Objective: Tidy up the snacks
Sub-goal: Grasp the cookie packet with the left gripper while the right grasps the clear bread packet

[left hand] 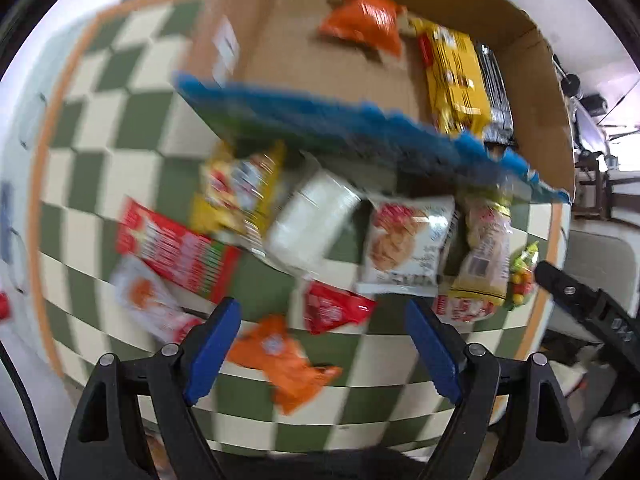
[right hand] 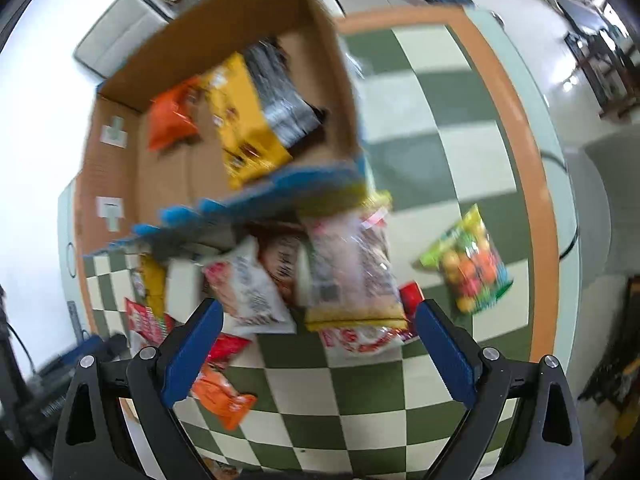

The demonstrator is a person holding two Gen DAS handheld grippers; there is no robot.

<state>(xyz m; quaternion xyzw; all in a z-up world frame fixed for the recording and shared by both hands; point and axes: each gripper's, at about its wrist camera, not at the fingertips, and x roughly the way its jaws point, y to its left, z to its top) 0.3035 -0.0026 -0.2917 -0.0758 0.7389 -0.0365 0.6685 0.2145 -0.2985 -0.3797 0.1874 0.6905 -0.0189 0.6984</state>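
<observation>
A cardboard box [left hand: 344, 68] [right hand: 168, 168] with a blue-taped front edge stands on the checkered table. In it lie an orange bag [left hand: 364, 20] [right hand: 172, 120], a yellow pack [left hand: 456, 76] [right hand: 244, 128] and a black-and-silver pack [left hand: 496, 92] [right hand: 284, 104]. Several snack packs lie in front of the box: a white cracker bag [left hand: 404, 240] [right hand: 252, 292], a clear long pack [left hand: 484, 256] [right hand: 352, 272], a red box [left hand: 176, 252], an orange bag [left hand: 284, 360] [right hand: 220, 396]. My left gripper [left hand: 324, 348] is open and empty above them. My right gripper [right hand: 320, 348] is open and empty too.
A green bag of coloured balls [right hand: 468, 264] [left hand: 524, 272] lies apart at the right, near the table's orange border [right hand: 516, 120]. A white pack [left hand: 312, 220] and a small red pouch [left hand: 336, 312] lie among the pile. Chairs and floor lie beyond the table.
</observation>
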